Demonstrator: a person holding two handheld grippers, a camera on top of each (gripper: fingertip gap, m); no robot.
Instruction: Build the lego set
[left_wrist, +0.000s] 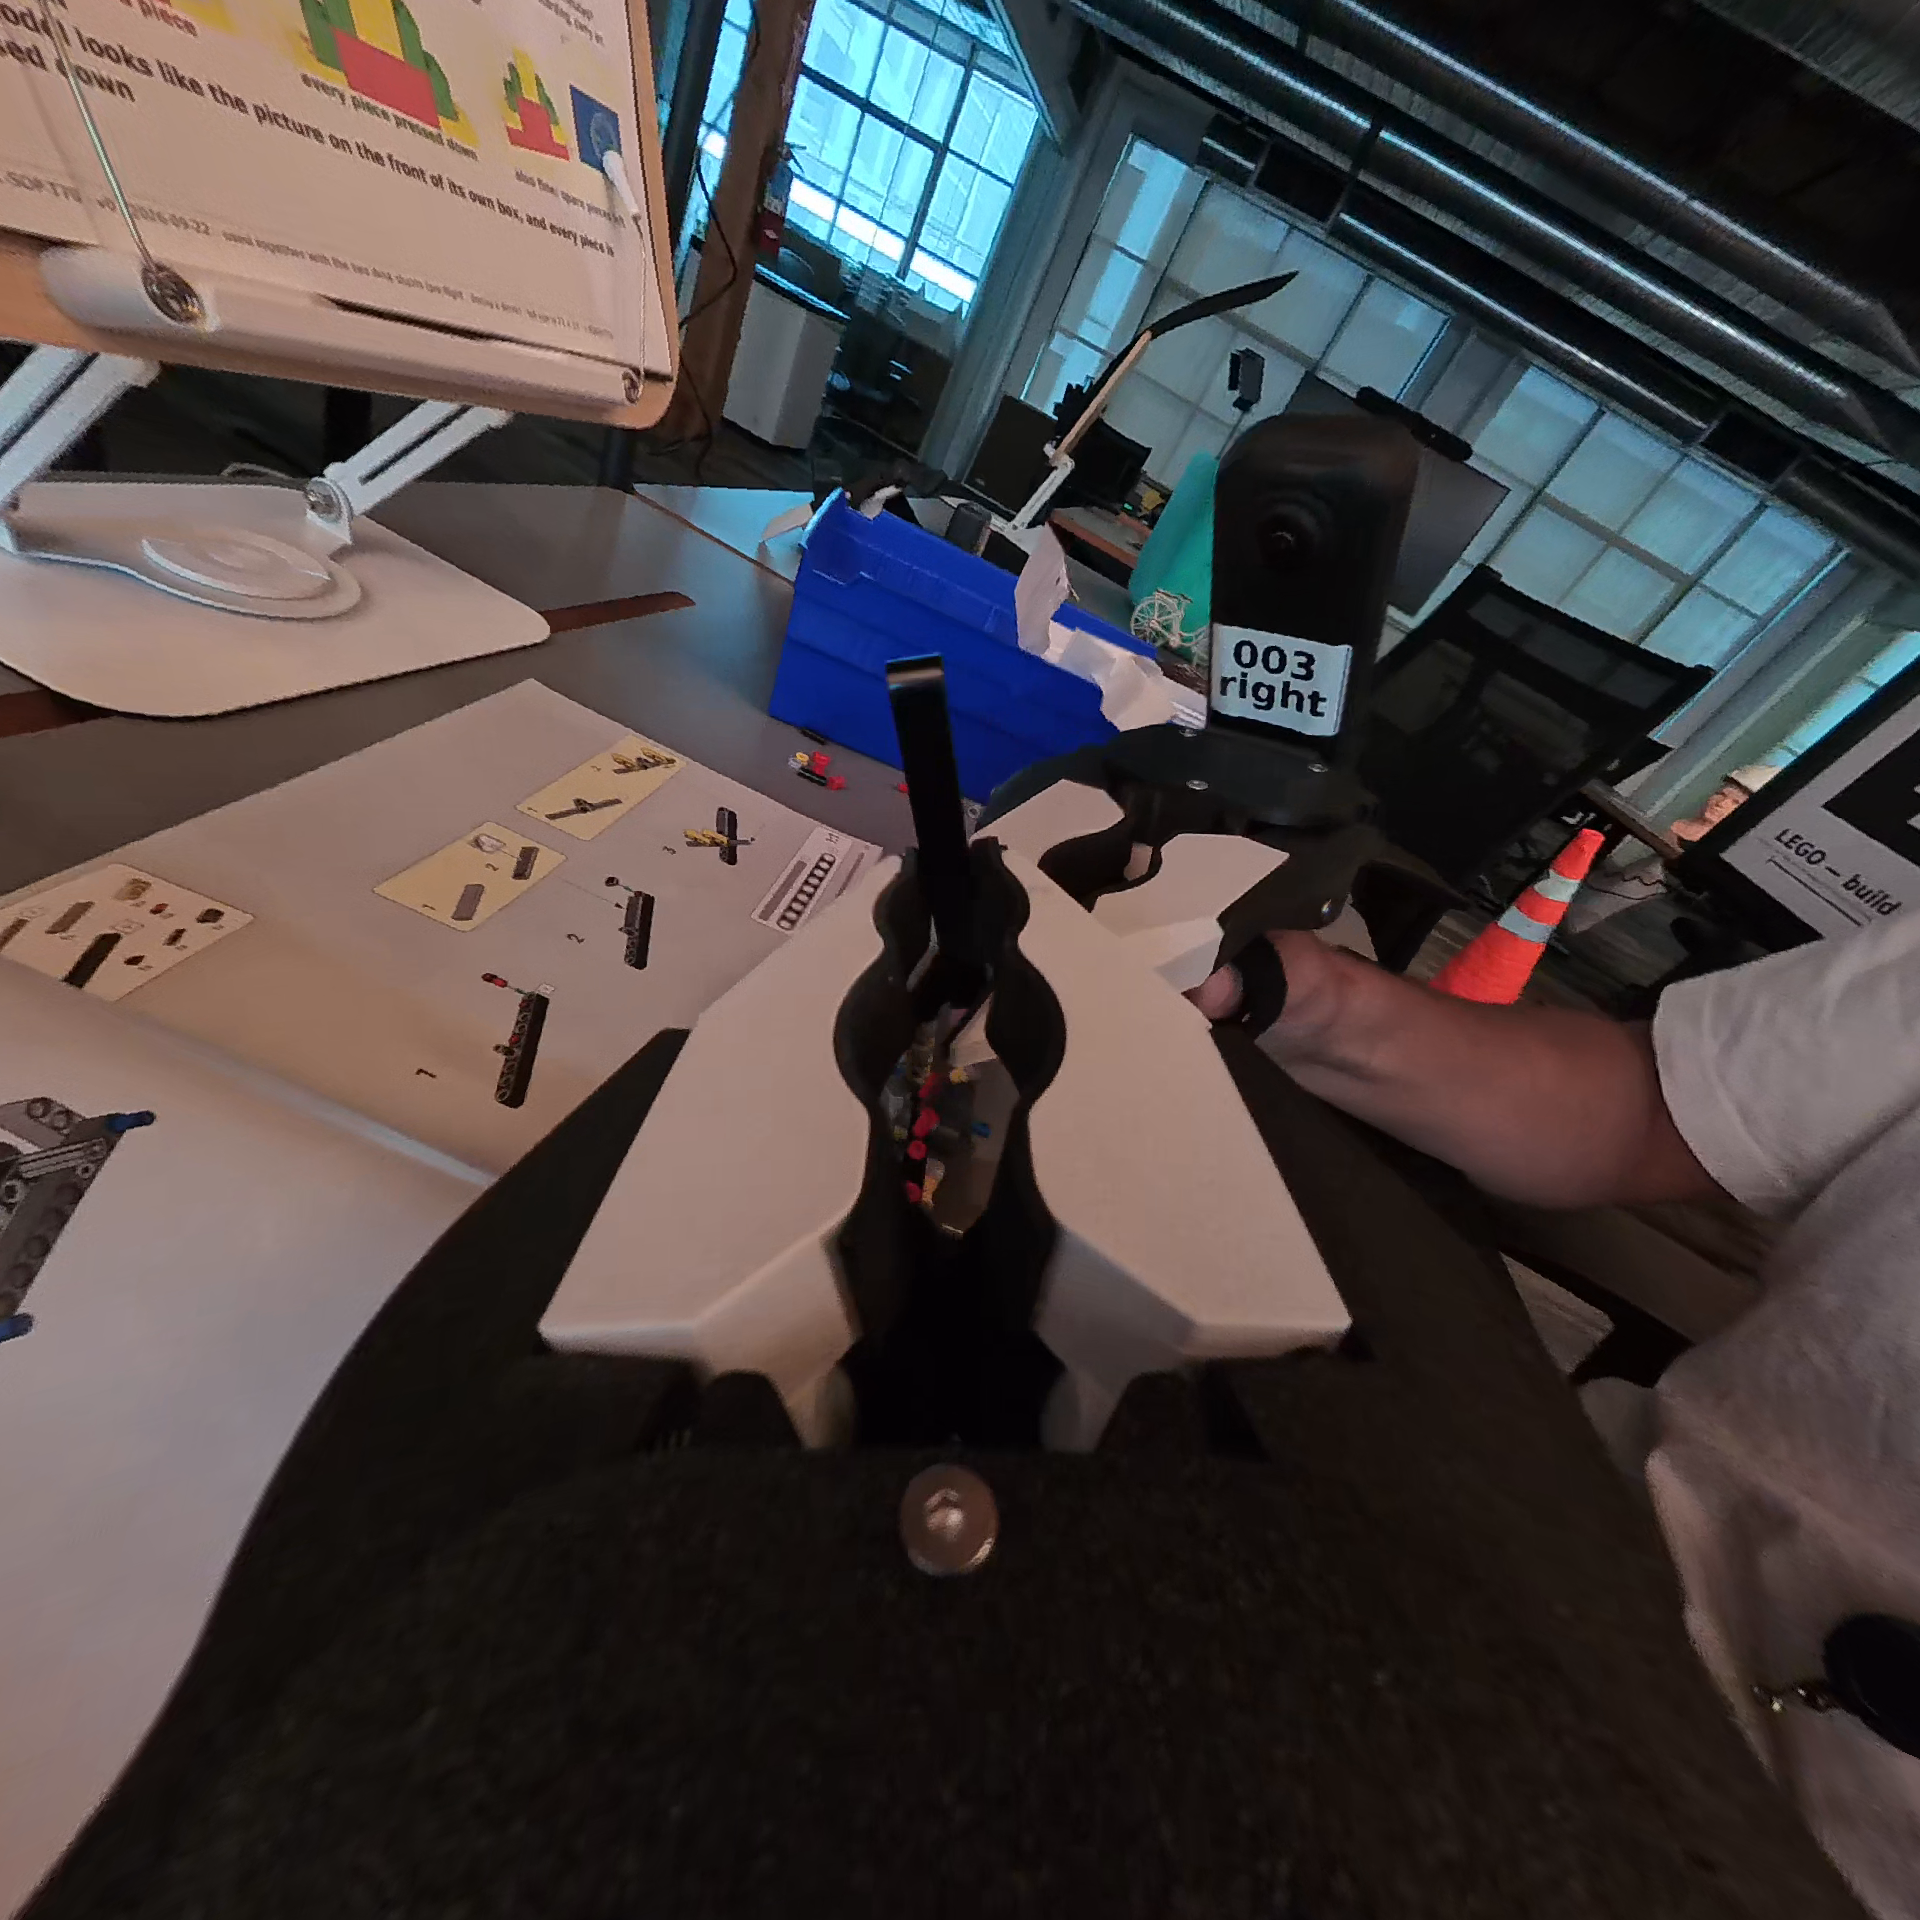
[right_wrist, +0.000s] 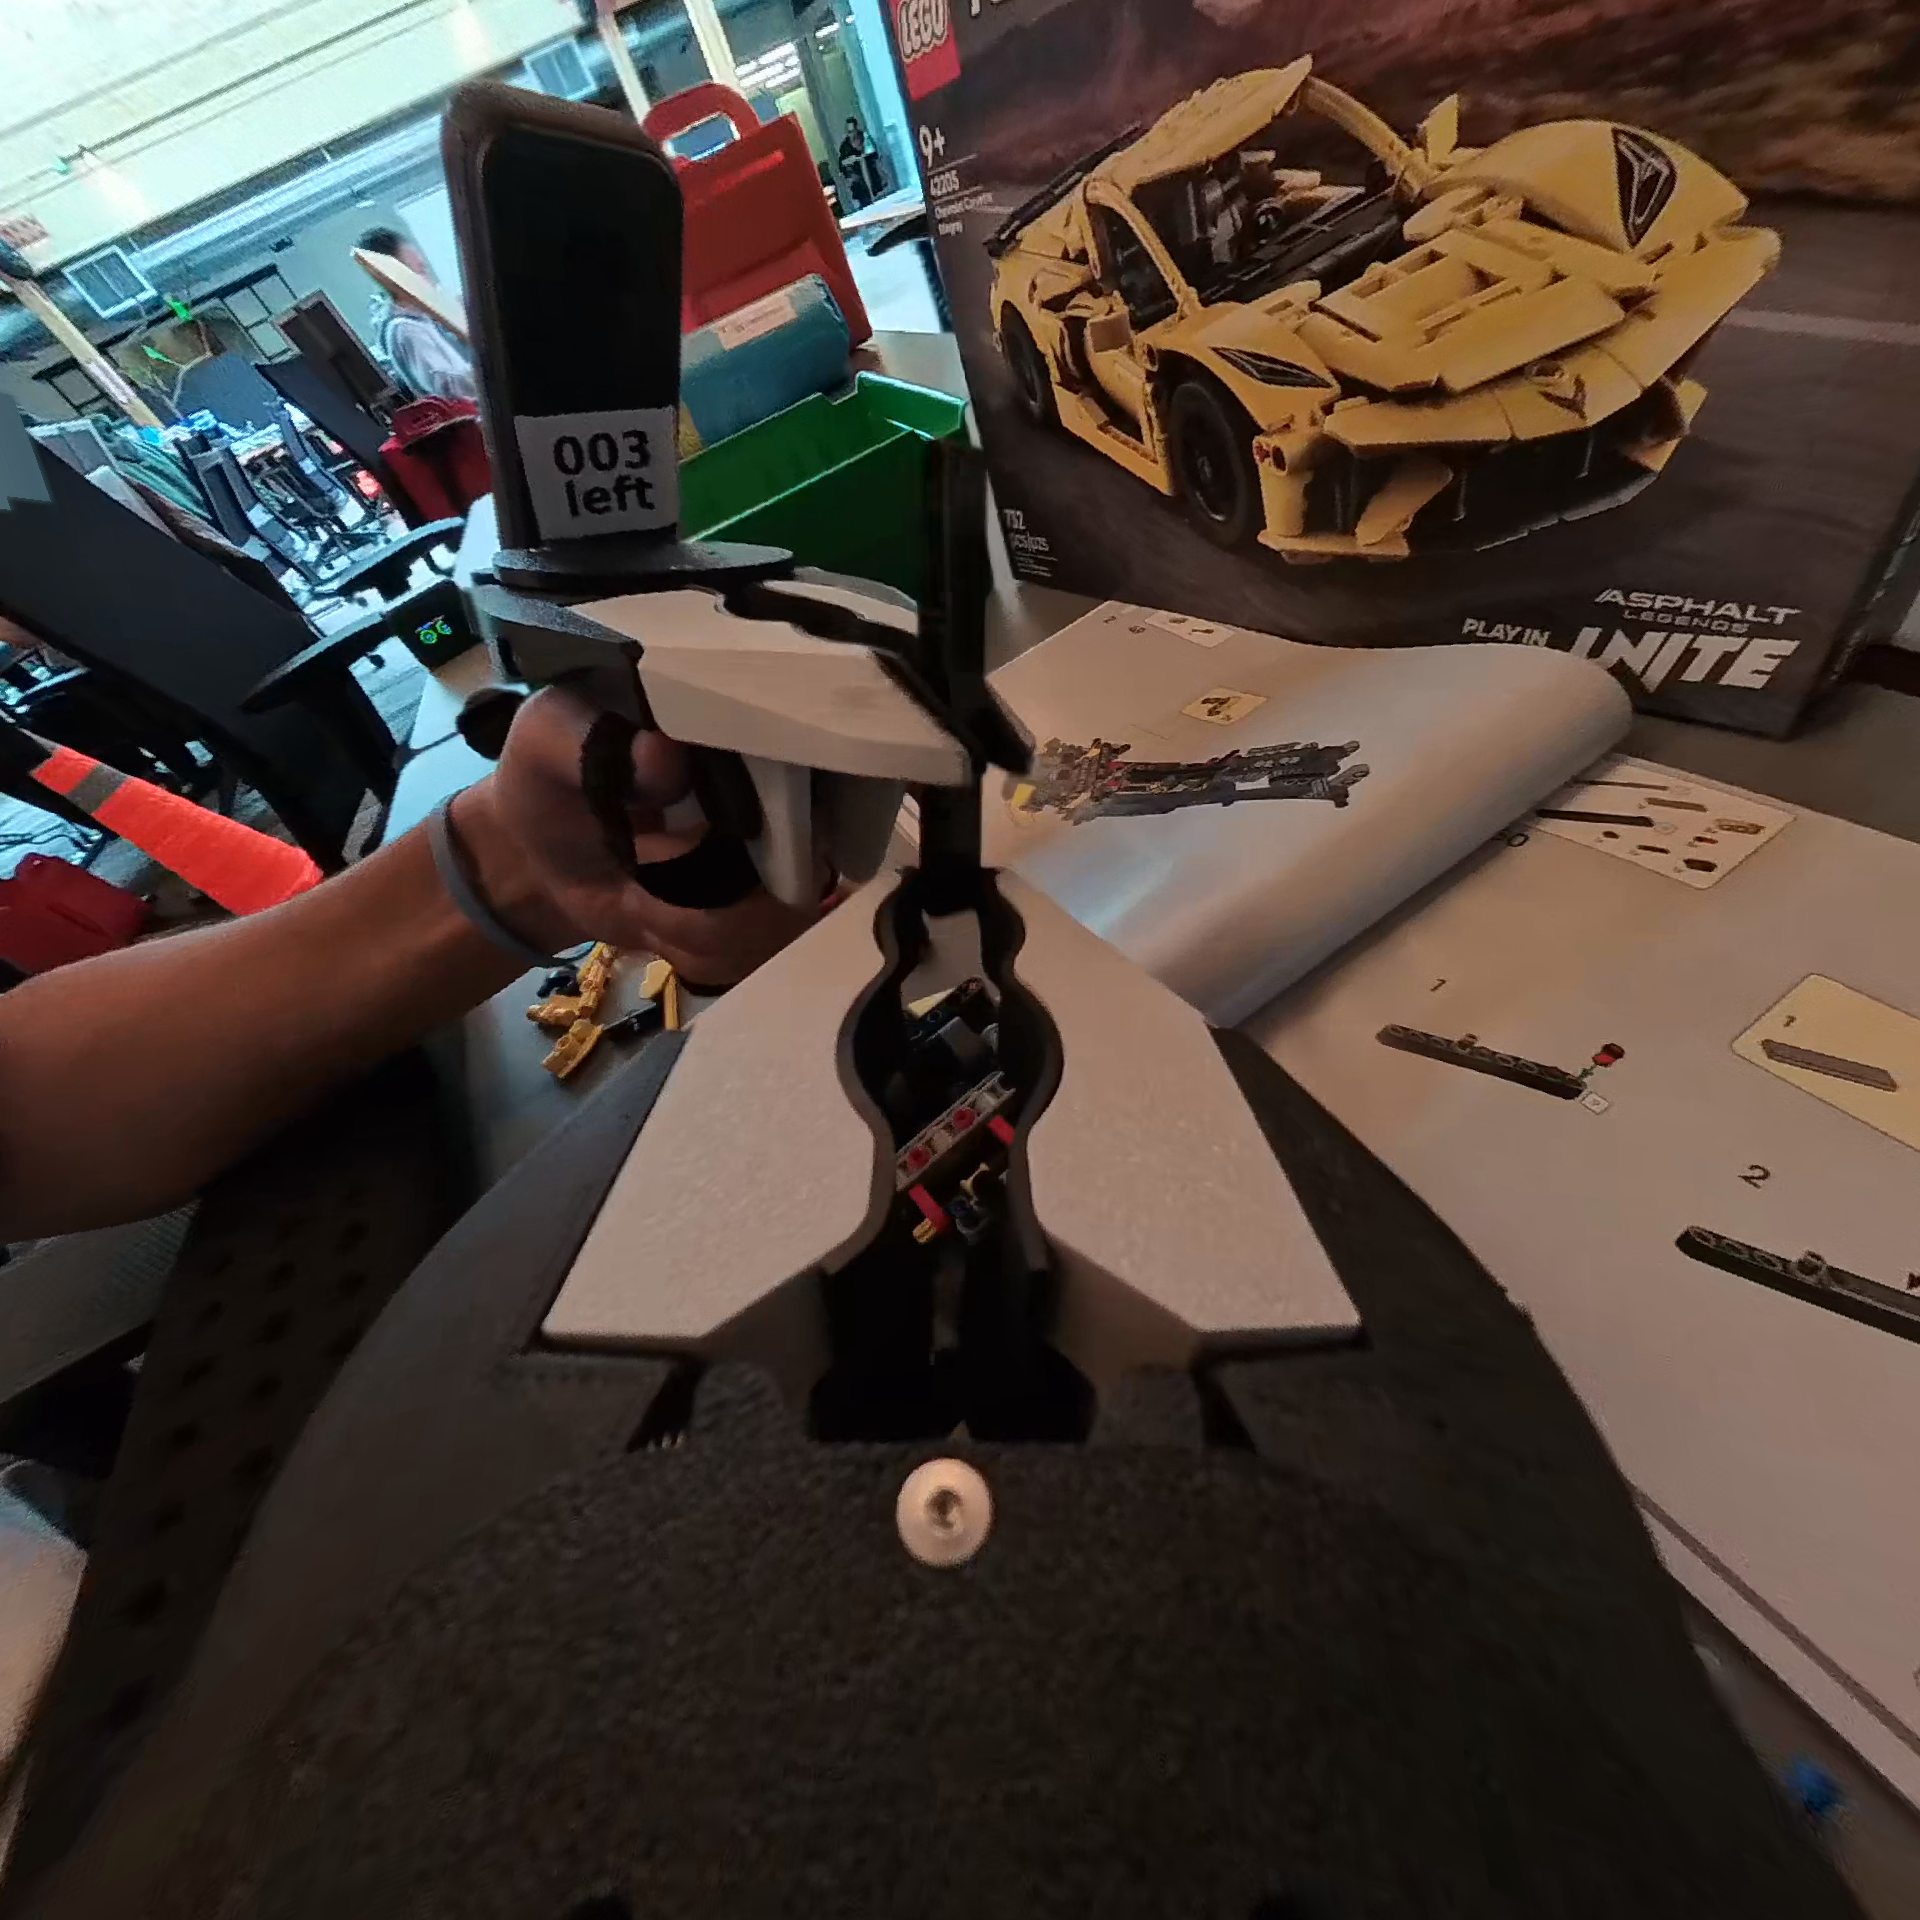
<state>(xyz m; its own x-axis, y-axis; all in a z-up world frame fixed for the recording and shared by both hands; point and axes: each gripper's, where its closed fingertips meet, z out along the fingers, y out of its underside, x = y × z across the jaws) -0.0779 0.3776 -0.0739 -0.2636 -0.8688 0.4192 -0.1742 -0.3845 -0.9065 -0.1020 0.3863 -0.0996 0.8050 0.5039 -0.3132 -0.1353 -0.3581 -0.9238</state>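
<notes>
A long black Lego beam (left_wrist: 930, 769) stands nearly upright between both grippers. My left gripper (left_wrist: 945, 894) is shut on it near its lower part. The right gripper (left_wrist: 997, 821), held by a hand, reaches its tips to the same beam from the right. In the right wrist view my right gripper (right_wrist: 951, 894) is shut on the beam's (right_wrist: 956, 582) bottom end. The left gripper (right_wrist: 977, 727) clamps it just above. Through the jaw gaps a dark, partly built assembly with red pins (right_wrist: 956, 1132) lies on the table below, and it also shows in the left wrist view (left_wrist: 920, 1122).
The open instruction booklet (right_wrist: 1558, 1143) covers the table, also in the left wrist view (left_wrist: 312, 935). The Lego box (right_wrist: 1455, 364) and a green bin (right_wrist: 821, 468) stand behind. A blue bin (left_wrist: 914, 634), a document stand (left_wrist: 260, 582) and loose yellow pieces (right_wrist: 582, 1018) are nearby. The tips of both grippers are at nearly the same place.
</notes>
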